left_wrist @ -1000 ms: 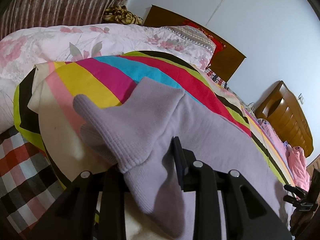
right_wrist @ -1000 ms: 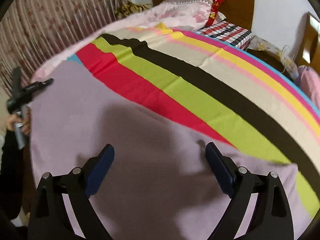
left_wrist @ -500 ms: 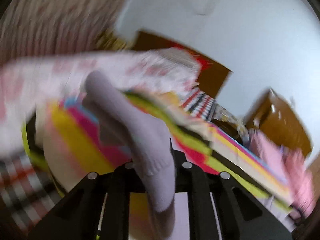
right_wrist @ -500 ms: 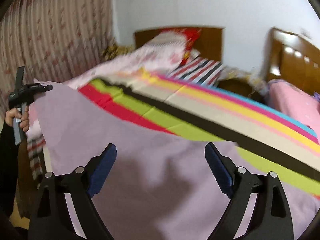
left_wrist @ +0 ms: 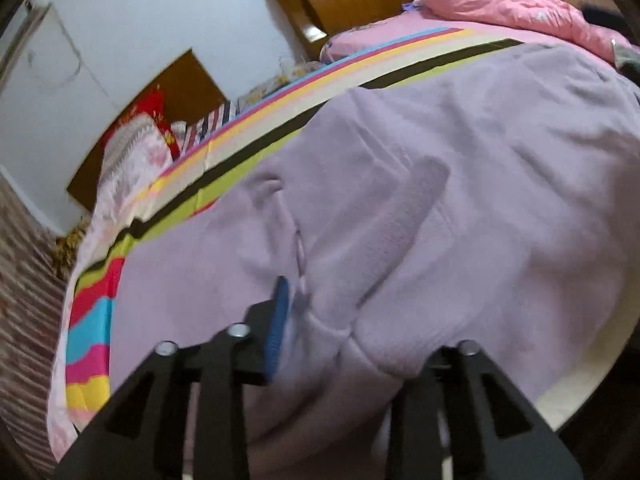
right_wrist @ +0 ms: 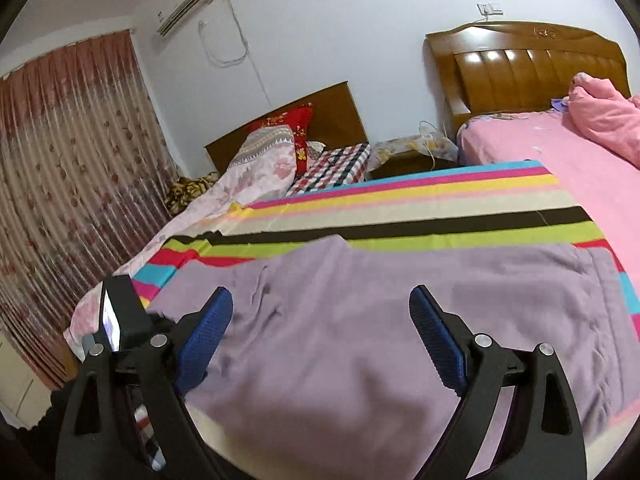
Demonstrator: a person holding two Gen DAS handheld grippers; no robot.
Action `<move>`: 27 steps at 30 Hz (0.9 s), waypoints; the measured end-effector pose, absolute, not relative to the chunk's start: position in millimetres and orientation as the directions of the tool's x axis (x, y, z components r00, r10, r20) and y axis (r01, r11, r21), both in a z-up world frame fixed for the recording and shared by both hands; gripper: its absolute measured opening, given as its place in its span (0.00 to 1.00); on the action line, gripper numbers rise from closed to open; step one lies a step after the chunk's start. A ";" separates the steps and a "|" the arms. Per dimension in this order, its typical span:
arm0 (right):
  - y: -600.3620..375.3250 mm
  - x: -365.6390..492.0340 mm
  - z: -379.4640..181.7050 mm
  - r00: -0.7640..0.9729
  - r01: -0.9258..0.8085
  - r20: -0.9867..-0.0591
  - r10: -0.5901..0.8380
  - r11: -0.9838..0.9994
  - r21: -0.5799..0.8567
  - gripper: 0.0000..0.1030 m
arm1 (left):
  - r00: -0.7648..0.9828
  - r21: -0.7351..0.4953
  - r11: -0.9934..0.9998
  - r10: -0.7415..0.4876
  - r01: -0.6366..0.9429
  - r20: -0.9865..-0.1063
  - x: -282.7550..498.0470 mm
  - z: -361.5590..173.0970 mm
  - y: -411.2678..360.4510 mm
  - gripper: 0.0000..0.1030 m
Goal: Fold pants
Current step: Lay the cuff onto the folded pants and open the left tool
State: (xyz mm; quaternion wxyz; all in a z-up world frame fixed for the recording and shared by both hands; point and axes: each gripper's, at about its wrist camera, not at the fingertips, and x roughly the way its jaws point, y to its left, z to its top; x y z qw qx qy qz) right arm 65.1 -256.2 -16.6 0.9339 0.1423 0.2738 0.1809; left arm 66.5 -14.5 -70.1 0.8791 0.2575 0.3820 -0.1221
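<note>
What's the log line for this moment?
left gripper: shut on pants | right gripper: open over pants | pants: on striped sheet

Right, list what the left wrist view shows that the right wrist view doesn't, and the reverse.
Only the left wrist view: the left gripper with lilac cloth bunched between its fingers. Only the right wrist view: the right gripper, jaws wide apart, plus the curtain and air conditioner. Both: the lilac pants on the striped sheet, both headboards and the pink bedding.
</note>
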 end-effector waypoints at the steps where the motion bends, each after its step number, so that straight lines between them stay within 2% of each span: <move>1: -255.5 65.1 -18.5 0.779 -0.262 -0.463 0.422 0.891 0.372 0.85 | 0.671 0.297 0.854 -0.078 0.426 -0.737 65.3 -61.5 -4.8 0.48; 2: -253.7 67.6 -21.8 0.771 -0.260 -0.468 0.432 0.884 0.387 0.85 | 0.695 0.274 0.870 -0.103 0.410 -0.712 61.6 -51.1 6.6 0.62; 3: -251.1 70.9 -26.3 0.762 -0.254 -0.474 0.441 0.877 0.408 0.85 | 0.726 0.263 0.884 -0.116 0.386 -0.677 56.9 -39.7 17.3 0.82; 5: -245.1 75.1 -37.7 0.732 -0.246 -0.490 0.473 0.855 0.457 0.85 | 0.789 0.200 0.919 -0.163 0.340 -0.592 43.0 -12.7 46.0 0.97; 7: -231.4 82.1 -49.8 0.688 -0.245 -0.513 0.513 0.830 0.501 0.85 | 0.841 0.011 0.960 -0.241 0.281 -0.484 23.0 7.9 94.3 0.98; 9: -207.9 90.6 -61.0 0.630 -0.265 -0.534 0.563 0.803 0.534 0.85 | 0.849 -0.146 0.960 -0.278 0.237 -0.449 17.0 8.7 131.8 0.98; 10: -200.0 92.7 -63.4 0.618 -0.270 -0.540 0.572 0.799 0.537 0.85 | 0.850 -0.181 0.963 -0.263 0.201 -0.456 15.6 3.5 145.5 0.98; 12: -180.8 97.5 -66.3 0.587 -0.284 -0.551 0.593 0.788 0.546 0.84 | 0.849 -0.167 0.979 -0.183 0.113 -0.497 12.0 -10.5 162.8 0.98; 15: -161.7 96.6 -63.3 0.559 -0.328 -0.539 0.630 0.766 0.553 0.70 | 0.830 -0.091 0.996 -0.041 -0.012 -0.556 14.1 -33.8 179.8 0.98; 18: -129.4 94.3 -63.0 0.497 -0.399 -0.572 0.653 0.757 0.518 0.57 | 0.807 -0.042 0.999 -0.008 -0.021 -0.591 19.6 -53.6 181.6 0.98; 20: -109.2 88.6 -64.1 0.459 -0.445 -0.586 0.668 0.743 0.500 0.49 | 0.798 0.034 0.999 0.041 -0.026 -0.601 25.6 -58.9 174.1 0.98; 21: -101.9 84.8 -65.3 0.435 -0.464 -0.581 0.688 0.724 0.510 0.48 | 0.792 0.095 0.995 0.077 -0.025 -0.605 31.4 -62.8 167.6 0.98; 24: -88.6 80.7 -71.5 0.382 -0.466 -0.576 0.723 0.689 0.556 0.48 | 0.797 0.132 0.991 0.076 0.004 -0.599 21.8 -67.1 156.2 0.98; 27: -88.9 91.8 -86.9 0.392 -0.371 -0.646 0.655 0.755 0.541 0.48 | 0.778 0.140 0.989 0.058 0.039 -0.626 21.2 -78.5 151.6 0.98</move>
